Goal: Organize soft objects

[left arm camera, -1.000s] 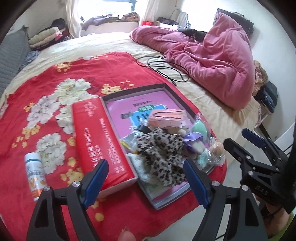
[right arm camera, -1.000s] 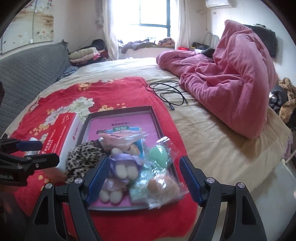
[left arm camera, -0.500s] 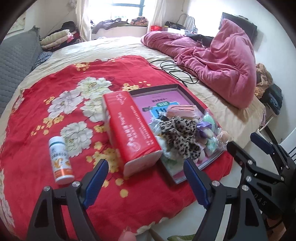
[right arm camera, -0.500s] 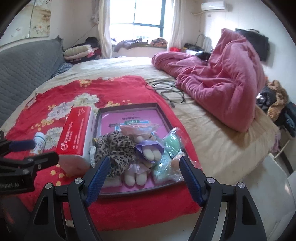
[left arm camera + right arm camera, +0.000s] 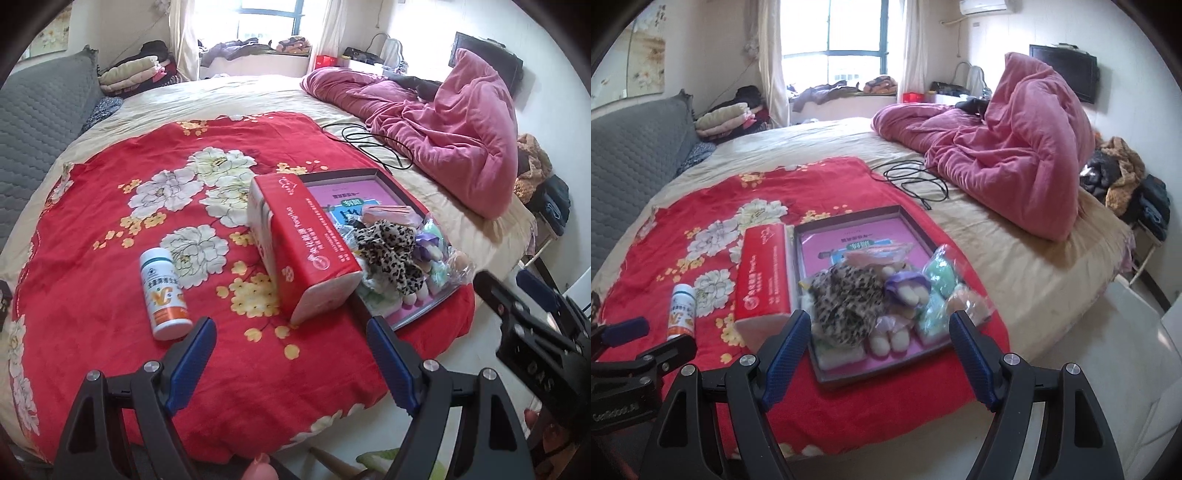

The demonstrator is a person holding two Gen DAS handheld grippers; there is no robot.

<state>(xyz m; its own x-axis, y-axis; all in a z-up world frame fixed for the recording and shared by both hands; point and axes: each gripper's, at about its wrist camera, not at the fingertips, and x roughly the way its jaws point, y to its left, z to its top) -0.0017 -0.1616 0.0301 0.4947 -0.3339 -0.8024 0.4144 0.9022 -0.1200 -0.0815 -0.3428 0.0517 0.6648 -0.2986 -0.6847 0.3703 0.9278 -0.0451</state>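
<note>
A dark shallow tray (image 5: 846, 221) (image 5: 402, 197) with a pink base lies on the red flowered blanket (image 5: 701, 199) (image 5: 129, 206). In it are a leopard-print cloth (image 5: 846, 299) (image 5: 388, 247), pale plush pieces (image 5: 912, 293) and a clear bag of pastel sponges (image 5: 942, 273) (image 5: 439, 258). A red tissue pack (image 5: 762, 273) (image 5: 306, 240) lies left of the tray. My left gripper (image 5: 291, 362) is open and empty, held back off the bed edge. My right gripper (image 5: 881, 350) is open and empty, in front of the tray.
A white pill bottle (image 5: 162, 291) (image 5: 681, 312) lies on the blanket left of the pack. A pink duvet (image 5: 1008, 166) and a black cable (image 5: 916, 181) lie at the back right. A grey headboard (image 5: 628, 158) is on the left. Clothes (image 5: 1123, 177) are piled at far right.
Both grippers have pulled back from the tray and away from the bed. The tray and tissue pack look smaller and farther. Both grippers stay open.
</note>
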